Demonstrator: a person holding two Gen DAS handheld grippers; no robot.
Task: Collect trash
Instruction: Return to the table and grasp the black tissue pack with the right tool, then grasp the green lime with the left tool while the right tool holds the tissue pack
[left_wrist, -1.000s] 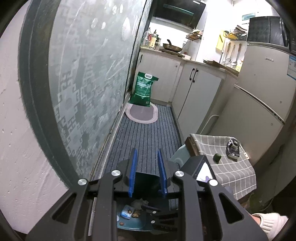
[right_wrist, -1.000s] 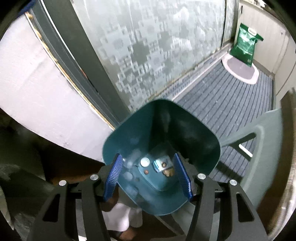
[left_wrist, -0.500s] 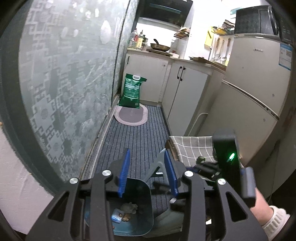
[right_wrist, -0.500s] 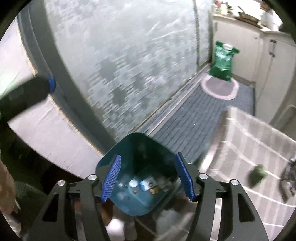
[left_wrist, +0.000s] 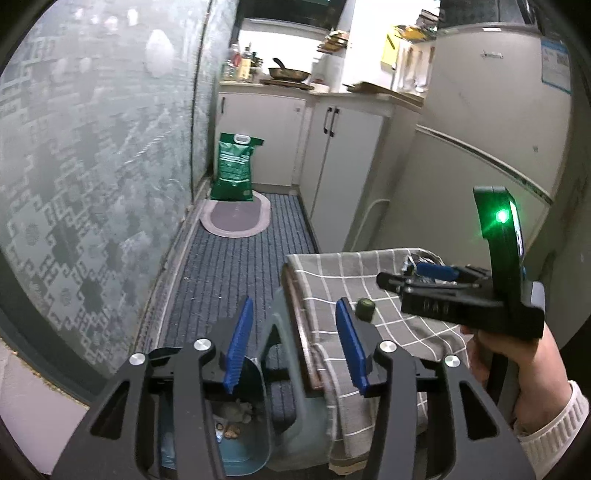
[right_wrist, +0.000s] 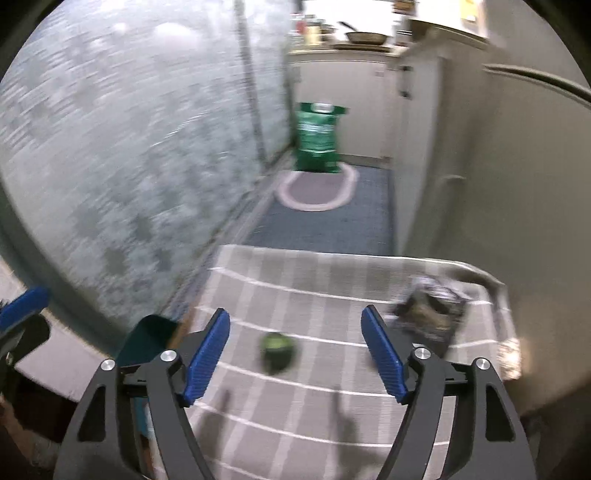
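Jaws spread, both grippers empty; one green cap (right_wrist: 277, 351), one crumpled wrapper (right_wrist: 430, 310) on checked cloth (right_wrist: 295, 280).

Right view motion-blurred; wrapper (right_wrist: 430, 314) print unreadable; bin (left_wrist: 236, 435) contents indistinct.

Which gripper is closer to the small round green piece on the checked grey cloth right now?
Right. The right gripper hangs open directly over the small round green piece, which sits between its blue fingers. The left gripper is off the cloth's edge, above the teal bin.

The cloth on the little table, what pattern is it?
The cloth is grey with a grid of thin white lines, sharpest in the left wrist view.
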